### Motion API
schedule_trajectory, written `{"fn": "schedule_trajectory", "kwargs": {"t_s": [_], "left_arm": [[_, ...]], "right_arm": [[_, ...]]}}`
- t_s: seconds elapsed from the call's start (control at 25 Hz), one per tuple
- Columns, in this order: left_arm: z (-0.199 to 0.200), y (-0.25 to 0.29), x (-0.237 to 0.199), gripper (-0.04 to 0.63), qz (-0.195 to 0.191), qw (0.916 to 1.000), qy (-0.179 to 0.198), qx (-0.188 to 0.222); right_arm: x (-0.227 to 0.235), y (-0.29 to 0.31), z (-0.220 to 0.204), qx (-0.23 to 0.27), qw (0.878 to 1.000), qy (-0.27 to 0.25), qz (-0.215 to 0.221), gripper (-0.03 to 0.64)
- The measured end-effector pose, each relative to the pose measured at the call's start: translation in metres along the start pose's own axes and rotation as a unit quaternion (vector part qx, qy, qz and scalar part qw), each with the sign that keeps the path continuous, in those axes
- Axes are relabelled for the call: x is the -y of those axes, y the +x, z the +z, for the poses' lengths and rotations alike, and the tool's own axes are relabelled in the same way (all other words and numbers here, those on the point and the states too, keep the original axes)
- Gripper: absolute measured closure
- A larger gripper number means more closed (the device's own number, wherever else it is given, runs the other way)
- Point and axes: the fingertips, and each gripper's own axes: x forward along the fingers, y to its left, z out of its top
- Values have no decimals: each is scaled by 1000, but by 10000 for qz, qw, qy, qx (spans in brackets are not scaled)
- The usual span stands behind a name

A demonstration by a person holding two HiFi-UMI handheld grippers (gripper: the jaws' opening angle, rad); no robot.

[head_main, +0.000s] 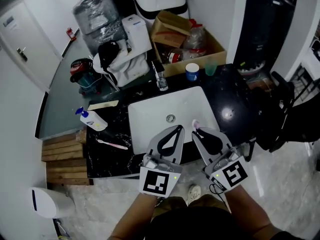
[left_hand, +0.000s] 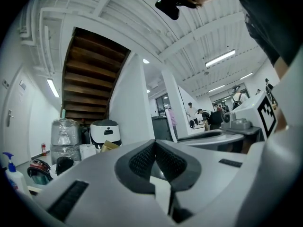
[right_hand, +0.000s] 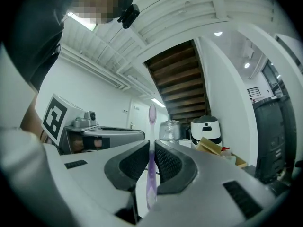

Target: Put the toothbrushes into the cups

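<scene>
A pink toothbrush point(head_main: 113, 144) lies on the black counter point(head_main: 107, 156), left of the white sink point(head_main: 145, 116). A blue-and-white cup point(head_main: 192, 72) and a green cup point(head_main: 210, 69) stand behind the sink at the back right. My right gripper point(head_main: 196, 132) is shut on a purple toothbrush point(right_hand: 151, 126), which stands upright between the jaws with its head point(head_main: 195, 124) poking out over the sink's near edge. My left gripper point(head_main: 178, 129) hovers just beside it, shut with nothing in it; in the left gripper view its jaws point(left_hand: 155, 144) meet at the tip.
A soap pump bottle point(head_main: 92, 120) stands at the counter's left end and a faucet point(head_main: 161, 79) behind the sink. A cardboard box point(head_main: 214, 44) with clutter sits at the back, wooden slats point(head_main: 62, 154) at the left, and a dark chair point(head_main: 282, 109) at the right.
</scene>
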Motion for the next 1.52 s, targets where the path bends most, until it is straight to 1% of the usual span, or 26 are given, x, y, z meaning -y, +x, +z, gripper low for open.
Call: {"fn": "schedule_trajectory", "kwargs": {"t_s": [0.12,0.24,0.32,0.48,0.56,0.76,0.96,1.2,1.36,1.52], "left_arm": [[3,10,19,591,-82,10000,37,25],[6,16,32,591,-172,9998,-77,44],[6,21,37,591,-250,9996,-128,45],[9,29,41,591,-437,9990,-37,110],[11,32,41,591,-511,9986,-59,156],[13,36,33,591,-658,9976,-78,197],[15,36,14,591,-724,9969,-159,265],[16,34,-3,591,-813,9959,-131,369],[18,31,-12,591,-842,9954,-104,440],[19,28,-18,591,-902,9945,-130,525]], "right_arm": [[12,-16,0,28,10000,-2,-71,565],[20,-27,0,31,9998,-2,-189,565],[24,-32,-1,30,9996,-2,-277,565],[28,-35,-3,-12,9992,-62,-397,565],[29,-35,-1,-54,9989,-108,-460,565],[31,-27,4,-76,9979,-134,-629,565],[29,-11,6,-97,9971,-138,-748,565],[24,5,21,224,9966,-264,-742,565],[30,10,15,-35,9952,-212,-954,565],[29,15,17,-8,9941,-294,-1048,565]]}}
